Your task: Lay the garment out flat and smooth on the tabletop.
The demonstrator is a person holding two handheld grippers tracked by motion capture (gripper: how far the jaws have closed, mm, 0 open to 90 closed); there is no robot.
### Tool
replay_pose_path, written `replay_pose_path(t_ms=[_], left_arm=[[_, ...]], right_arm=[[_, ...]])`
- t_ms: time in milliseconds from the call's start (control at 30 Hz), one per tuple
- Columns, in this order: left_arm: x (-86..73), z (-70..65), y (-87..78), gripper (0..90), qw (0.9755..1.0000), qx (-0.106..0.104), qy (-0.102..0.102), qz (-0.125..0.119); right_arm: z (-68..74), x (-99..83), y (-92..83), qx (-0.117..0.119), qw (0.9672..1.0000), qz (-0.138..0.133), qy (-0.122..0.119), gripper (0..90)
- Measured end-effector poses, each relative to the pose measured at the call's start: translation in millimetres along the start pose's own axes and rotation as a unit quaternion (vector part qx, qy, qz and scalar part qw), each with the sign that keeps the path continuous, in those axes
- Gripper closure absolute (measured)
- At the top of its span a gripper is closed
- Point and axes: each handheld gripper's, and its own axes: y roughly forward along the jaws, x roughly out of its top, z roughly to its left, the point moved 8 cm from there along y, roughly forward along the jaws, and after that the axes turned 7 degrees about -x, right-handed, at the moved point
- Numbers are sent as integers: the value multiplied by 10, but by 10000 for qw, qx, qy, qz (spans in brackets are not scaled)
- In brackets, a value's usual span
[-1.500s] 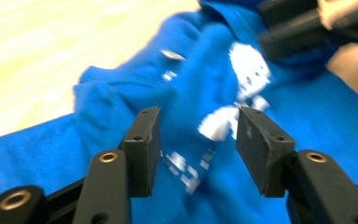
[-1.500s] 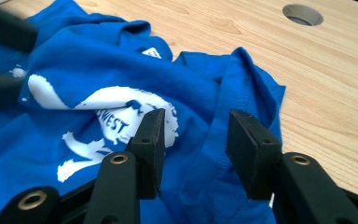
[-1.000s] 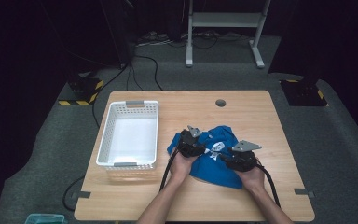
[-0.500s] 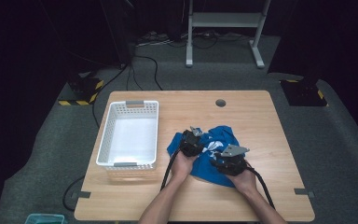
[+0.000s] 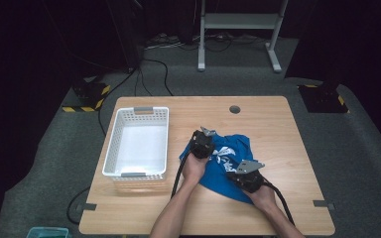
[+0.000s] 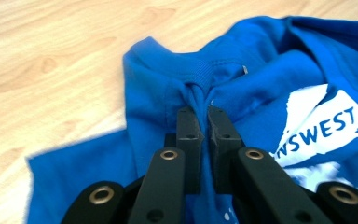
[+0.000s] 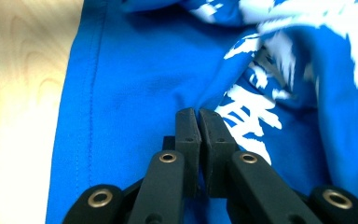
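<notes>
Blue cotton, a T-shirt (image 5: 223, 161) with white lettering, lies crumpled on the wooden table (image 5: 278, 124), just right of a white plastic basket (image 5: 138, 144). The left gripper (image 6: 199, 112) sits at the shirt's ribbed collar; its jaws have just been closing and now pinch a fold of collar cloth between them, almost fully together. The right gripper (image 7: 194, 114) rests lower on the shirt, near the hemmed edge and beside the white print; its jaws have also just been closing and stand nearly touching, with a thin ridge of blue fabric gathered at their tips. Both forearms come in from the table's near edge in the high view.
</notes>
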Motion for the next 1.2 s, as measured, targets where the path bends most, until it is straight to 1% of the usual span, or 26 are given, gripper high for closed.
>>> replay_pose_path(t_ms=[167, 233, 267, 300, 333, 367, 400, 433, 467, 533, 600, 633, 700, 767, 800, 833, 867, 900, 933, 967, 1000, 1033, 1067, 1100, 1167, 1200], left_arm=[[12, 73, 25, 849, 9999, 39, -117, 1], [-2, 76, 53, 844, 10000, 23, -69, 66], [-8, 65, 61, 811, 10000, 56, 3, 61], [-8, 65, 61, 766, 10000, 56, 3, 61], [-7, 53, 50, 716, 10000, 85, 30, 42], [-4, 47, 33, 716, 9999, 109, 50, 24], [-4, 37, 0, 672, 9999, 151, 72, -3], [-4, 19, -34, 628, 9998, 163, 81, -44], [-25, -6, -110, 560, 9997, 210, 108, -99], [-50, -22, -144, 536, 9997, 219, 65, -80], [-115, -49, -209, 524, 9998, 194, 76, -47], [-201, -62, -260, 517, 9997, 187, 121, 43], [-244, -66, -271, 517, 9998, 165, 107, 89], [-336, -51, -267, 519, 9996, 170, 97, 224], [-366, -37, -263, 571, 9994, 152, 79, 284], [-380, -30, -259, 571, 9995, 123, 50, 295], [-391, -22, -257, 651, 9995, 100, 28, 296], [-395, -3, -248, 708, 9992, 175, 122, 333], [-395, -3, -248, 757, 9992, 175, 122, 333], [-390, 13, -245, 757, 9989, 254, 183, 352], [-350, 83, -254, 820, 9985, 414, 164, 329], [-350, 83, -254, 830, 9985, 414, 164, 329], [-281, 178, -276, 836, 9984, 521, 52, 209], [-281, 178, -276, 837, 9984, 521, 52, 209], [-211, 267, -283, 834, 9980, 621, -34, 120], [-211, 267, -283, 820, 9980, 621, -34, 120]], right_arm=[[37, -70, -95, 17, 9999, 35, -153, 873], [30, -90, -119, 32, 9998, 17, -211, 870], [5, -95, -121, 25, 9999, 4, -126, 808], [5, -95, -121, 25, 9999, 4, -126, 808], [-37, -95, -120, -77, 10000, 18, -32, 721], [-37, -95, -120, -77, 10000, 18, -32, 721], [-58, -93, -121, -141, 9999, 5, 20, 694], [-88, -90, -130, -224, 9997, -12, 105, 675], [-157, -85, -160, -367, 9989, -70, 285, 649], [-195, -85, -173, -431, 9984, -93, 359, 644], [-268, -96, -187, -559, 9971, -82, 520, 635], [-343, -121, -177, -679, 9959, -1, 606, 636], [-367, -131, -170, -722, 9955, 45, 606, 636], [-411, -157, -152, -768, 9948, 119, 657, 640], [-424, -181, -135, -761, 9947, 179, 664, 665], [-424, -181, -135, -761, 9947, 179, 664, 665], [-415, -185, -135, -663, 9953, 145, 694, 730], [-403, -185, -137, -614, 9958, 142, 671, 771], [-403, -185, -137, -614, 9958, 142, 671, 771], [-394, -187, -141, -602, 9963, 145, 598, 809], [-382, -197, -154, -680, 9968, 145, 406, 871], [-382, -197, -154, -680, 9968, 145, 406, 871], [-389, -221, -181, -750, 9965, 171, 314, 884], [-389, -221, -181, -750, 9965, 171, 314, 884], [-430, -263, -225, -790, 9961, 210, 329, 886], [-430, -263, -225, -790, 9961, 210, 329, 886]])
